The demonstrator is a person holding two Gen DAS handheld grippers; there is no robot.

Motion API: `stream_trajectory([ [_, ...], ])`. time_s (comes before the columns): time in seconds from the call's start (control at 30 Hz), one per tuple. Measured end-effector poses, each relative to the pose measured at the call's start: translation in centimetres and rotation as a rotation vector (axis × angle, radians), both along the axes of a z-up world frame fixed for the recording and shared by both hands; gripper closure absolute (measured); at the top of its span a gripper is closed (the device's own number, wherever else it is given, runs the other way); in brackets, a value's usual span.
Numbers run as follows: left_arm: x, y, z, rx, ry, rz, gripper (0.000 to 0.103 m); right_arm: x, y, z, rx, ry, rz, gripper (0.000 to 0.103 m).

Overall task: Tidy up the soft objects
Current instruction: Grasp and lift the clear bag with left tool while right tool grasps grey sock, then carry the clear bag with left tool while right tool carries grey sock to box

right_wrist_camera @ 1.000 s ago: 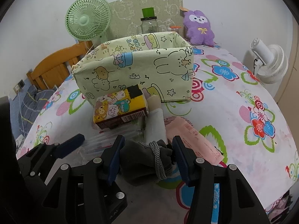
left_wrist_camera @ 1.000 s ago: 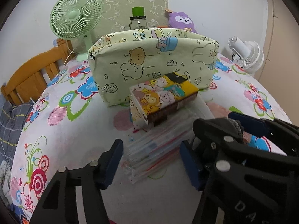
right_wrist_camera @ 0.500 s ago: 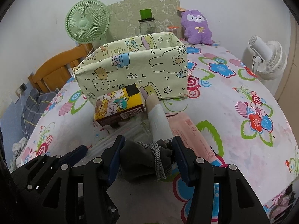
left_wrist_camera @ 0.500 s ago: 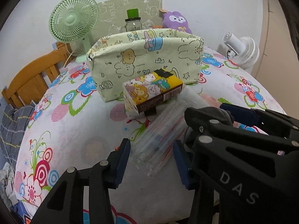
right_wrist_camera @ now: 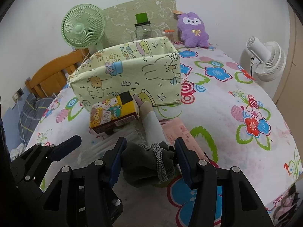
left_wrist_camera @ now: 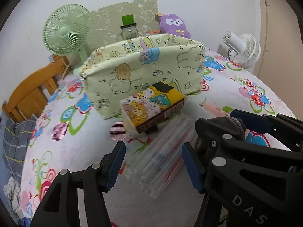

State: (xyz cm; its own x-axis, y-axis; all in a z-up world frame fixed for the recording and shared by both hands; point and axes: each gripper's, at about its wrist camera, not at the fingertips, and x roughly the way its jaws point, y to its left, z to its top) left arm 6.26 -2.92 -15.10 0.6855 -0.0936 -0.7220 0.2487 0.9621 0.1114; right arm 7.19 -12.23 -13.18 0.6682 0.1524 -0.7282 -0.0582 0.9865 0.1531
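1. Tabletop (right_wrist_camera: 217,98) under a flowered cloth carries everything; a wooden chair sits at its far left edge.
2. Fabric bin (right_wrist_camera: 132,75), pale green with cartoon prints, stands open-topped mid-table, walls soft and bowing. Probable destination for the soft items.
3. Cartoon tissue pack (left_wrist_camera: 153,106) lies just in front of the bin, partly resting on the clear plastic sleeves (left_wrist_camera: 162,155).
4. Left gripper (left_wrist_camera: 153,165) straddles the near end of the sleeves; its jaws are opening, pads apart from the plastic, nothing gripped.
5. Right gripper (right_wrist_camera: 148,162) is clamped at about half width on a dark grey sock bundle (right_wrist_camera: 144,164) tied with grey cord, low at the table's near edge. A pale sock (right_wrist_camera: 152,126) stretches from the bundle toward the bin, over a pink packet (right_wrist_camera: 181,136).
6. Risks, judged:
   - The trailing sock may drag the tissue pack or snag the bin's rim when lifted.
   - The limp bin wall may fold inward if the bundle lands on its edge.
   - The sleeves look slick; a shallow pinch may let them fan out.
   - The grippers sit close together and may collide.
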Motion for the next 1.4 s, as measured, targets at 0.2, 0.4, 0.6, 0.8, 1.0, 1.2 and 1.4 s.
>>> stream_trajectory([
  [0.2, 1.0, -0.3, -0.8, -0.06, 0.054, -0.052, 0.046, 0.5, -0.2, -0.6, -0.01, 0.019, -0.009, 0.047],
  [0.4, 1.0, -0.4, -1.1, -0.117, 0.062, -0.087, 0.059, 0.7, -0.1, -0.7, -0.027, 0.021, -0.006, 0.047],
  [0.6, 0.4, -0.3, -1.0, -0.144, 0.073, -0.073, 0.071, 0.5, 0.0, -0.7, -0.029, 0.02, 0.001, 0.047],
  [0.8, -0.3, -0.1, -0.3, -0.181, 0.079, -0.064, 0.084, 0.0, 0.3, -0.3, -0.025, 0.01, 0.011, 0.047],
  [1.0, -1.4, -0.3, 0.9, -0.185, 0.032, -0.069, 0.086, -0.6, 0.2, 0.4, -0.026, -0.008, 0.007, 0.047],
  [1.2, -2.0, -0.6, 2.3, -0.186, -0.003, -0.072, 0.086, -1.2, 0.0, 1.8, -0.03, -0.043, -0.004, 0.047],
  [1.4, -2.6, -0.8, 4.4, -0.179, -0.037, -0.054, 0.086, -1.7, -0.1, 3.8, -0.024, -0.082, 0.007, 0.047],
])
